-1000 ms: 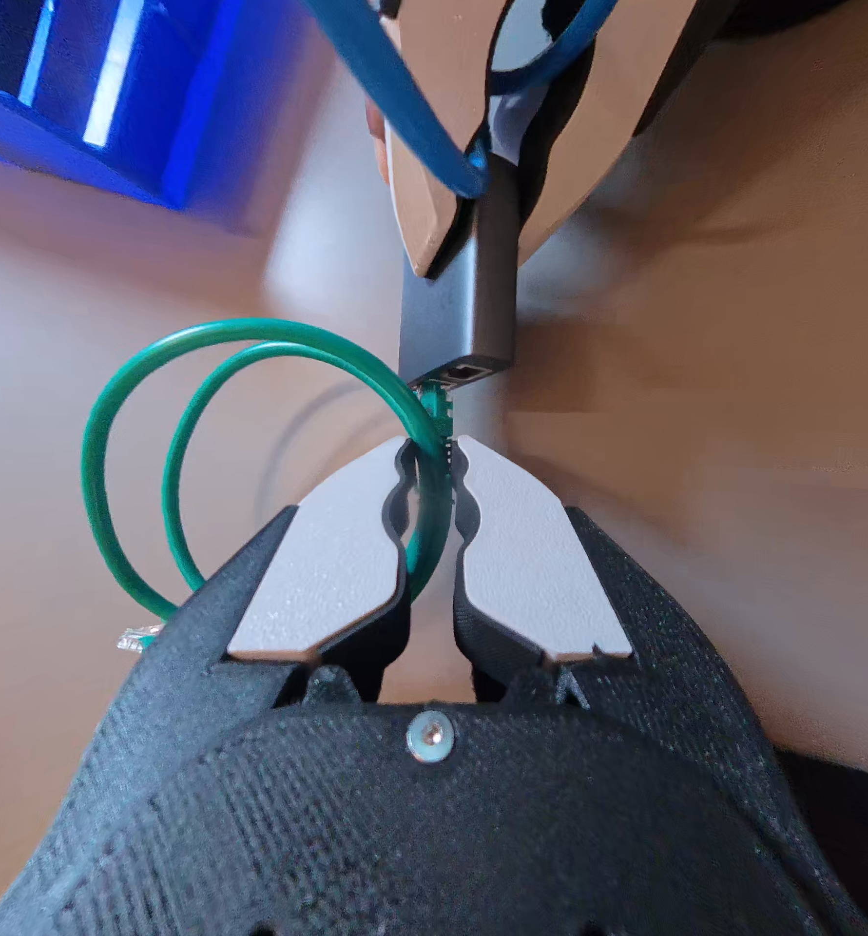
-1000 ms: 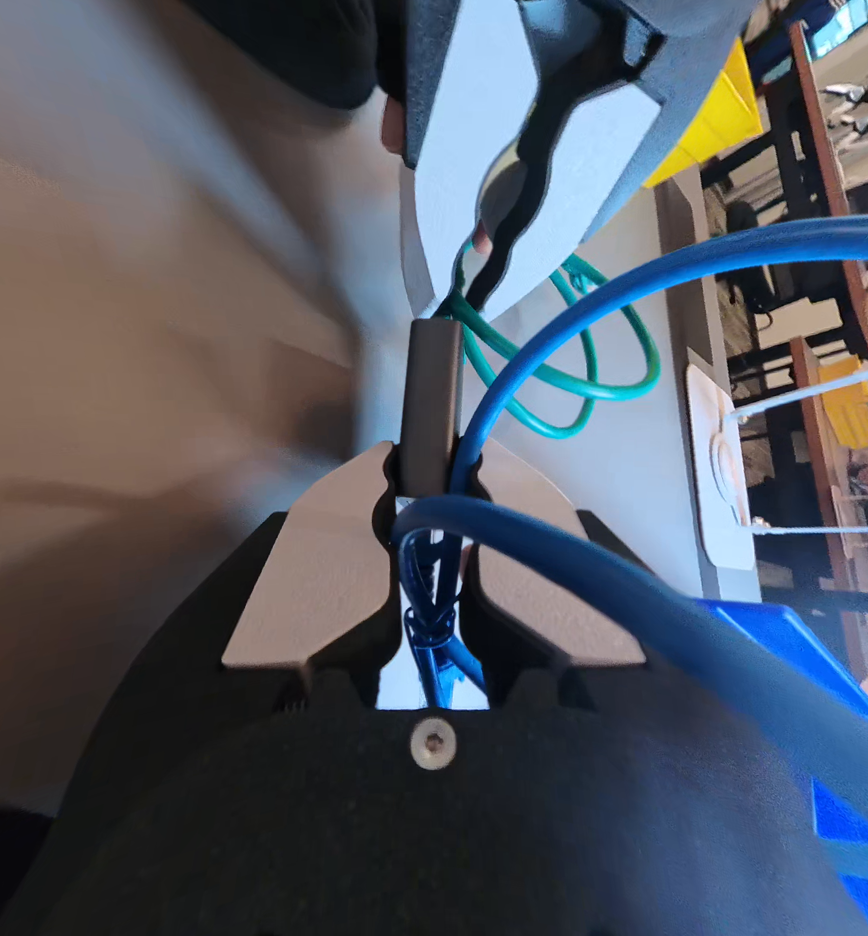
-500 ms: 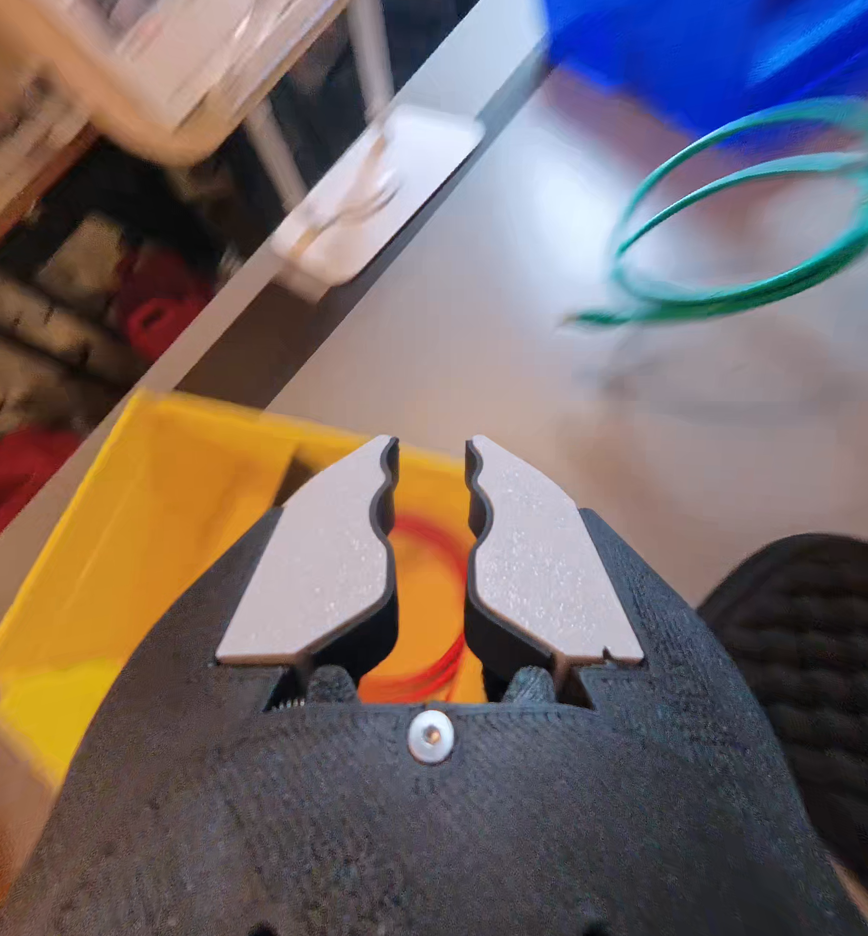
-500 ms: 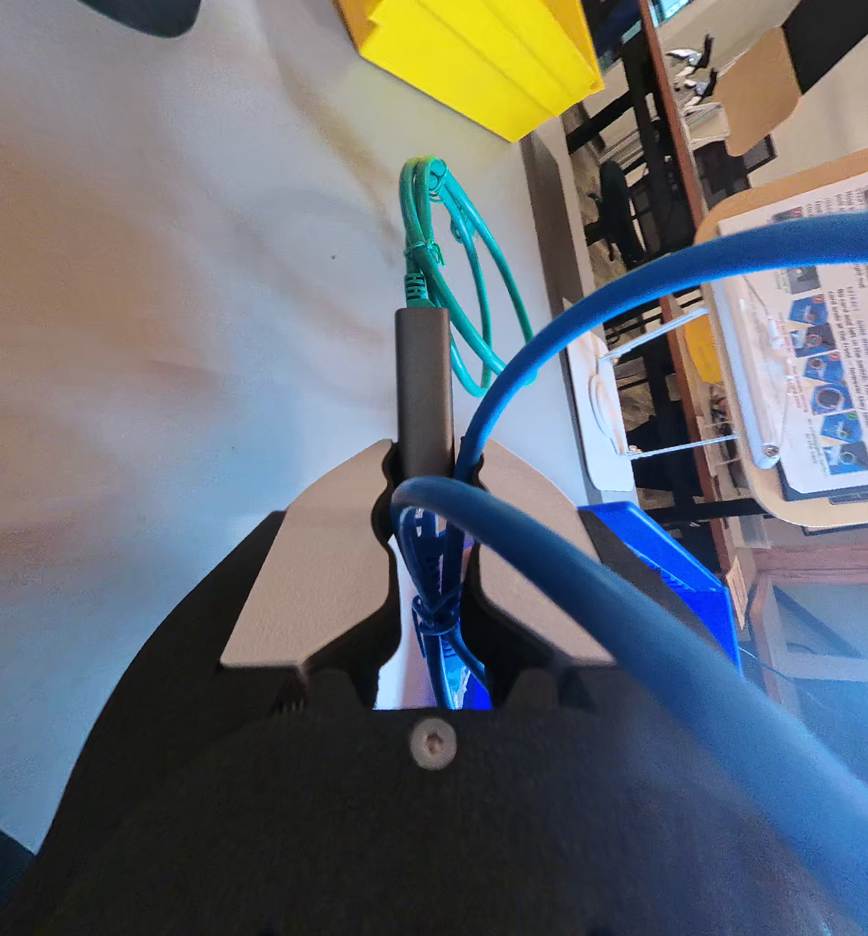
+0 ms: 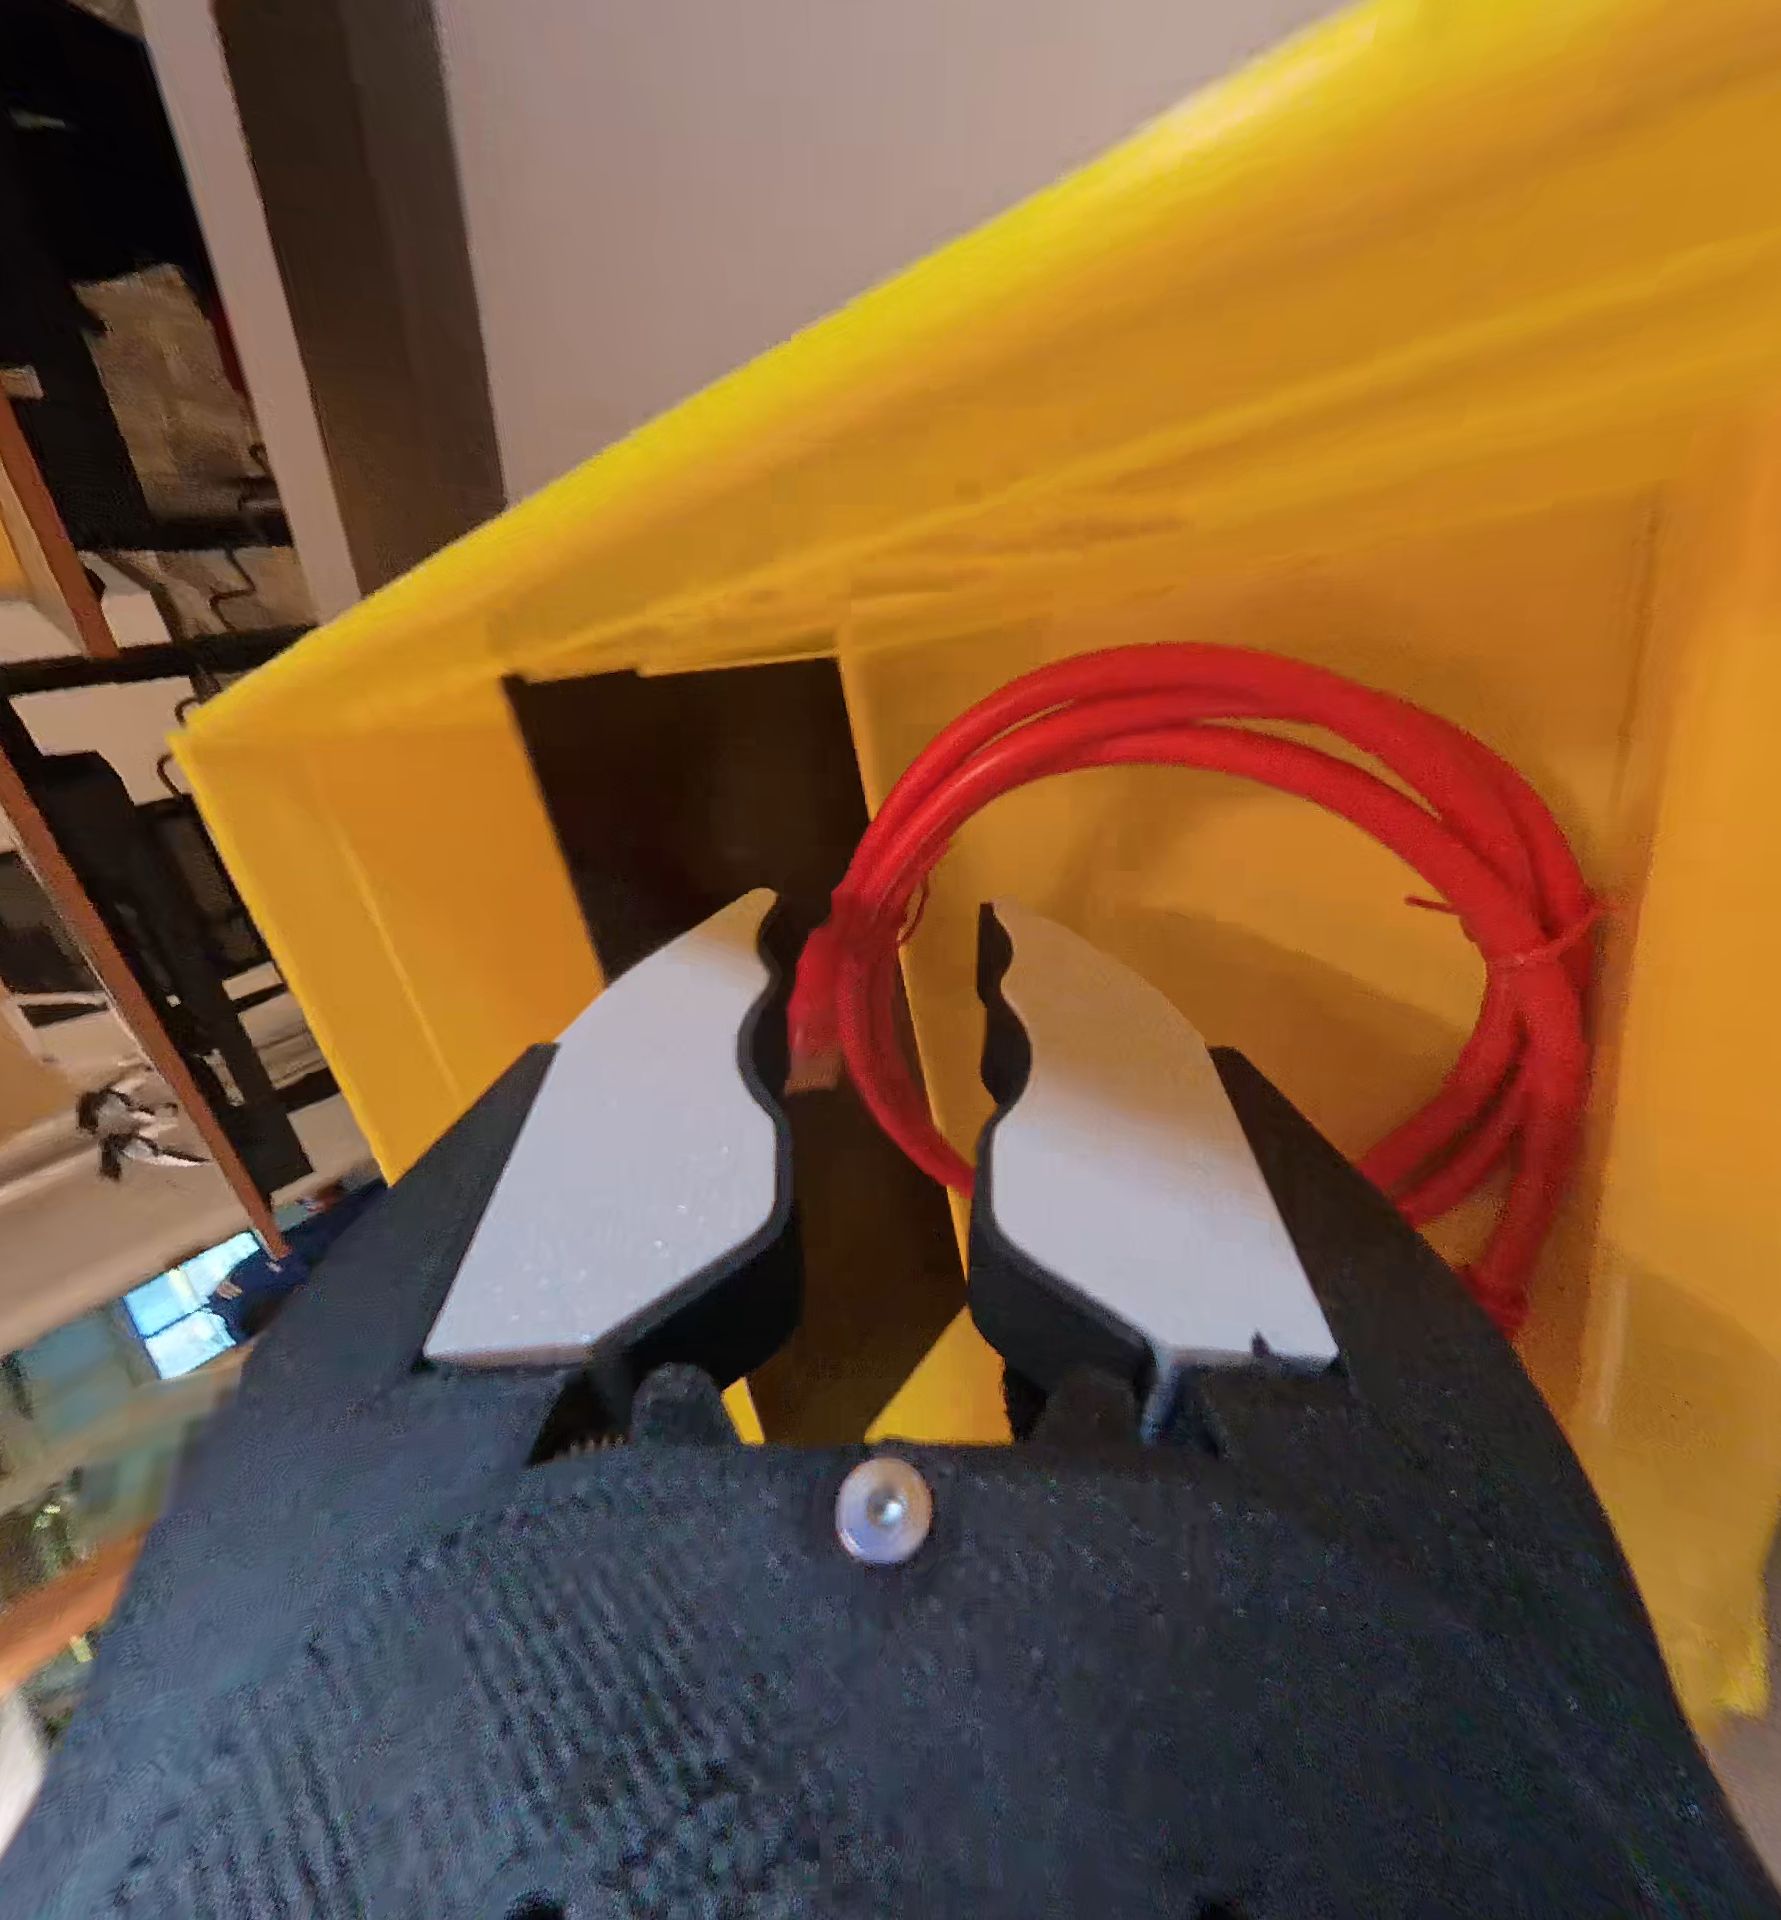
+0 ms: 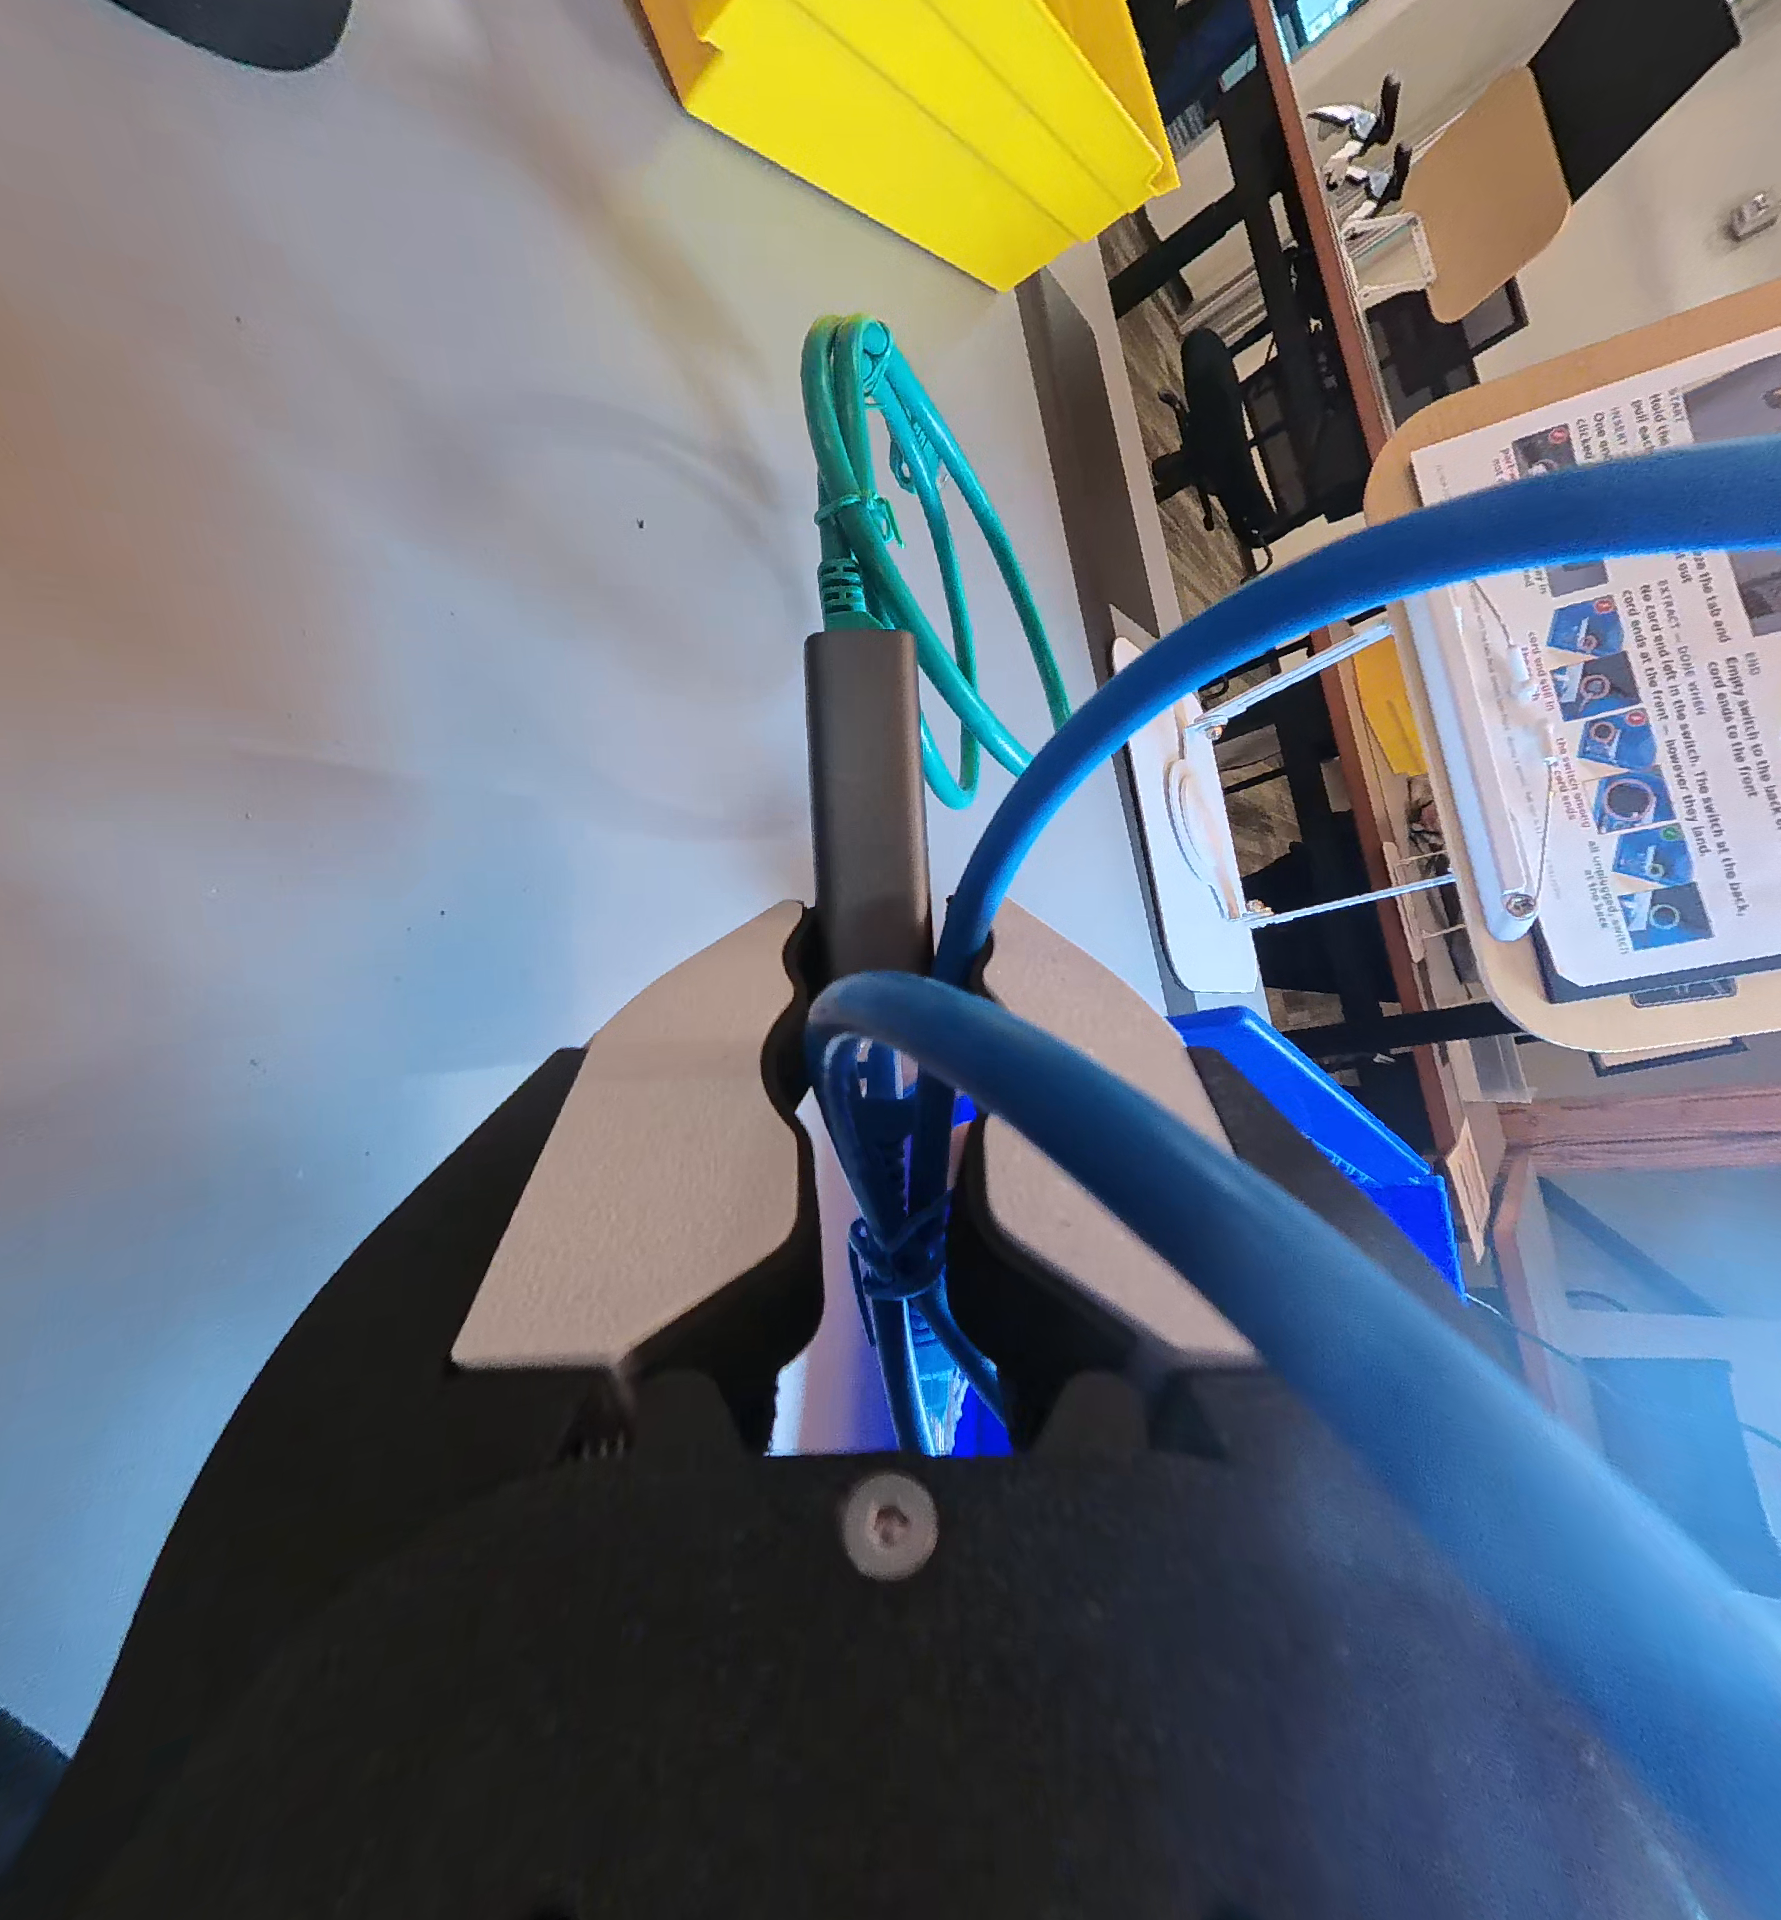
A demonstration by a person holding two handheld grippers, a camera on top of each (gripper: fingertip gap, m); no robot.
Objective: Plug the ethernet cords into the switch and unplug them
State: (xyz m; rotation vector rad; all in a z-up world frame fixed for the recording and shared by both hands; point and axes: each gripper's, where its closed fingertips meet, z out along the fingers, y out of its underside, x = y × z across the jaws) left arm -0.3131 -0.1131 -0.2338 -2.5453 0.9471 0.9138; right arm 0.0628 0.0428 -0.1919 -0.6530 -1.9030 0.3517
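Left gripper (image 5: 878, 925) stands with jaws apart at a moderate gap, holding nothing. It points into a yellow bin (image 5: 1281, 436) that fills the centre and right of the left wrist view. A coiled red cord (image 5: 1281, 717) lies against the bin's inner wall, tied at the right of the coil.

Critical relation: one plug (image 5: 813, 1023) of the red cord sits directly ahead of the jaws, just inside the left finger's tip, with strands of the coil crossing the gap. The plug's long axis runs roughly along the fingers, top to bottom of the frame. Whether any finger touches it cannot be told. The left gripper is plainly the nearer one; the right is occupied elsewhere.

Right gripper (image 6: 886, 935) is clamped on the switch (image 6: 860, 790), a dark grey bar at frame centre whose long axis continues the line of the fingers. A green cord (image 6: 844, 582) is plugged into its far end, its loops trailing to the right over the white table (image 6: 346, 623). A blue cord (image 6: 1125, 727) passes between the fingers on the near side and arcs out to the right; its connection to the switch is hidden.

Judgement: fetching the red cord is the step in hand. A small advance and closure on the plug should secure it; risk is pinching loose strands instead.
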